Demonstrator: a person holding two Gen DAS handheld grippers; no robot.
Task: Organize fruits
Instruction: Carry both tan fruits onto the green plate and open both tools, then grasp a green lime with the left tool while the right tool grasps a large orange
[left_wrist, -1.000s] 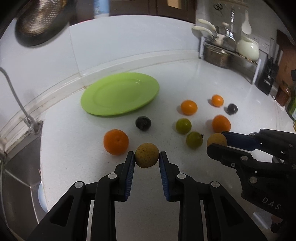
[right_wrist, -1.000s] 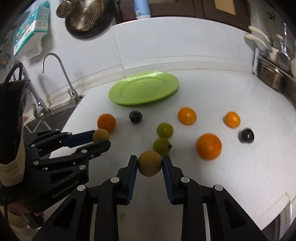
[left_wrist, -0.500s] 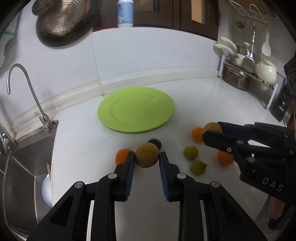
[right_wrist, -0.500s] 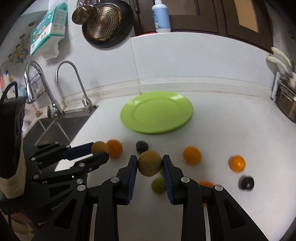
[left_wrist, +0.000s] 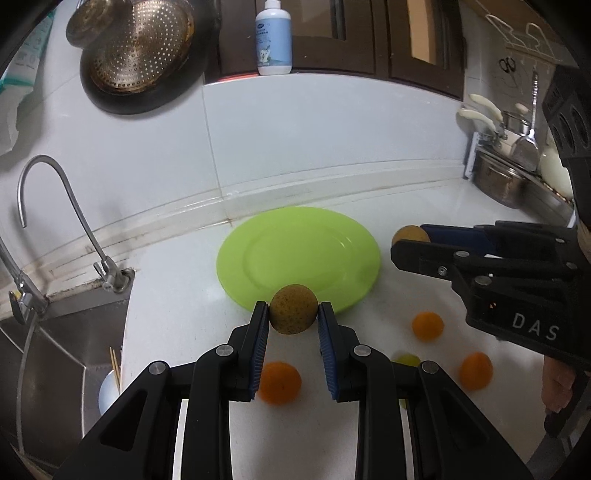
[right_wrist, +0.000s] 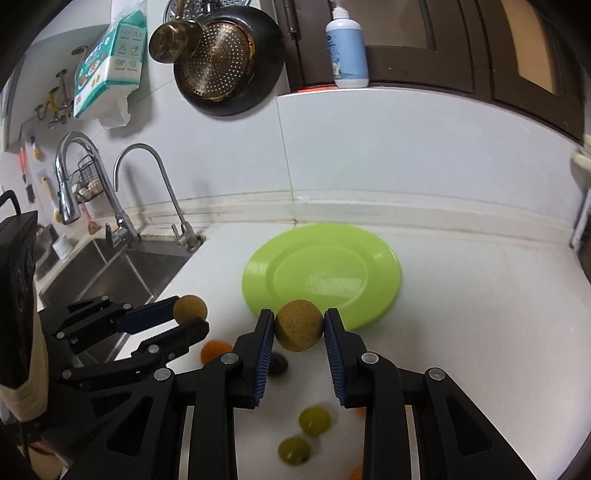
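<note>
My left gripper (left_wrist: 293, 314) is shut on a brown speckled round fruit (left_wrist: 293, 308), held in the air near the front rim of the empty green plate (left_wrist: 299, 254). My right gripper (right_wrist: 299, 328) is shut on a second brown round fruit (right_wrist: 299, 325), also raised before the plate (right_wrist: 321, 273). Each gripper shows in the other's view: the right one (left_wrist: 410, 240) beside the plate, the left one (right_wrist: 190, 314) near the sink. Oranges (left_wrist: 279, 382) (left_wrist: 427, 325) (left_wrist: 475, 370), green fruits (right_wrist: 314, 420) (right_wrist: 293, 449) and a dark fruit (right_wrist: 277, 363) lie on the white counter below.
A sink (right_wrist: 110, 273) with two faucets (left_wrist: 66, 206) lies to the left. A metal rack with pots (left_wrist: 513, 177) stands at the back right. A strainer in a pan (right_wrist: 221, 59) and a bottle (left_wrist: 273, 37) are on the wall above.
Both grippers have lifted their brown fruits up off the counter and moved forward toward the green plate. The loose fruits now lie lower and nearer in both views.
</note>
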